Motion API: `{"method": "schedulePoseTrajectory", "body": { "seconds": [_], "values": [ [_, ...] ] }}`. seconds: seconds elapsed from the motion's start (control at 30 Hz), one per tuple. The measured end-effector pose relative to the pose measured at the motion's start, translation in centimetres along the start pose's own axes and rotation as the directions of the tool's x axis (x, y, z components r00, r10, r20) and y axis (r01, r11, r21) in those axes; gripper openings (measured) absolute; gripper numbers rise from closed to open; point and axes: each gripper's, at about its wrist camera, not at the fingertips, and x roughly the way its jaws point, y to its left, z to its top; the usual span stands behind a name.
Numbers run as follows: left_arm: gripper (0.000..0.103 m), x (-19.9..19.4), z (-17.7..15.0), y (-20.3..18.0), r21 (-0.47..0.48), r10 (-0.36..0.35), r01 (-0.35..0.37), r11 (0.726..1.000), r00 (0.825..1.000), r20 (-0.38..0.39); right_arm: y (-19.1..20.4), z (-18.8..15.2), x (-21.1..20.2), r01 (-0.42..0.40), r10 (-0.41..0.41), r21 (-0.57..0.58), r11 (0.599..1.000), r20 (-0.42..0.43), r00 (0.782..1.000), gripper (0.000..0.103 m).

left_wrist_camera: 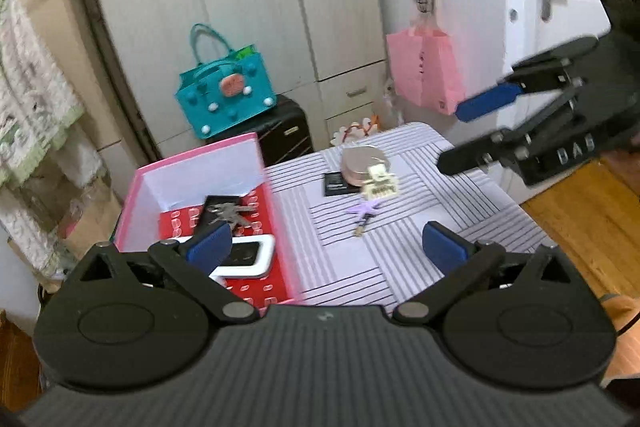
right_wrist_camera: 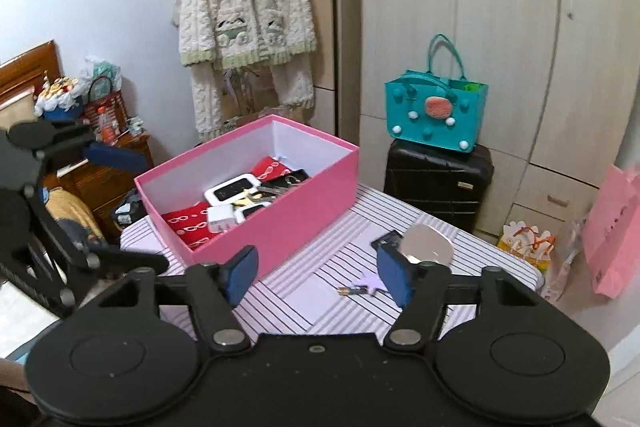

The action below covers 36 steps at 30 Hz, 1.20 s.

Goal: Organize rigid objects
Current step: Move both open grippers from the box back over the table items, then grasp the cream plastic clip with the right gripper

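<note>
A pink box (left_wrist_camera: 200, 163) stands on the left of the striped table (left_wrist_camera: 440, 195). In it lie keys (left_wrist_camera: 230, 213) and a white device (left_wrist_camera: 248, 255) on a red patterned lining. My left gripper (left_wrist_camera: 326, 243) is open and holds nothing, its left pad over the box. On the table lie a round silver tin (left_wrist_camera: 362, 165), a cream toy (left_wrist_camera: 380, 183), a black card (left_wrist_camera: 338, 185) and a purple star (left_wrist_camera: 366, 213). My right gripper (right_wrist_camera: 318, 277) is open over the table beside the pink box (right_wrist_camera: 280, 223), near a battery (right_wrist_camera: 354, 291). A white charger (right_wrist_camera: 219, 219) lies inside the box.
A teal bag (right_wrist_camera: 436, 115) sits on a black suitcase (right_wrist_camera: 438, 183) behind the table, in front of a wardrobe. A pink paper bag (left_wrist_camera: 424, 67) hangs at the right. A knitted cardigan (right_wrist_camera: 244, 15) hangs behind the box, and a wooden dresser (right_wrist_camera: 108, 179) stands at the left.
</note>
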Motion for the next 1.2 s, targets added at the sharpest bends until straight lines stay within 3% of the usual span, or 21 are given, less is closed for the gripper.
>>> {"method": "schedulePoseTrajectory", "body": {
  "seconds": [0.27,0.4,0.53,0.67,0.83,1.0,1.07,1.13,1.2],
  "values": [
    [0.102,4.5,-1.3,-4.1,-0.012,-0.068,0.068,0.998,0.998,0.016,-4.2,-3.5,0.6,-0.002,0.001,0.095,0.995,0.012,1.000,0.074],
    [0.102,6.5,-1.9,-5.3,-0.045,-0.067,0.070,0.997,0.996,0.063,-6.6,-5.4,1.5,0.025,-0.032,0.138,0.990,0.050,0.998,0.092],
    [0.102,9.3,-2.6,-6.3,-0.067,-0.038,0.042,0.997,0.997,0.062,-8.9,-6.9,2.5,0.049,-0.057,0.155,0.987,0.054,0.997,0.092],
    [0.102,11.7,-3.3,-7.4,-0.044,0.003,0.001,0.999,0.996,0.085,-11.0,-8.3,4.1,0.020,-0.034,0.200,0.980,0.064,0.997,0.092],
    [0.102,15.9,-4.0,-6.6,-0.142,-0.004,0.009,0.990,0.999,0.036,-12.1,-8.9,7.1,-0.026,0.012,0.237,0.971,0.063,0.998,0.092],
    [0.100,19.3,-4.0,-5.7,-0.182,0.021,-0.011,0.983,0.998,0.052,-11.9,-8.5,10.7,-0.063,0.058,0.230,0.971,0.028,0.998,0.092],
    [0.095,20.3,-3.9,-5.6,-0.182,0.021,-0.010,0.983,0.998,0.060,-12.0,-8.2,12.0,-0.087,0.085,0.247,0.965,0.018,0.996,0.092],
    [0.084,21.1,-3.6,-5.6,-0.171,0.028,-0.017,0.985,0.998,0.058,-12.1,-7.8,13.2,-0.105,0.109,0.275,0.956,0.003,0.994,0.092],
    [0.081,22.0,-3.3,-5.4,-0.165,0.028,-0.021,0.986,0.999,0.040,-12.3,-7.4,14.5,-0.120,0.132,0.302,0.946,-0.019,0.991,0.092]
  ]
}}
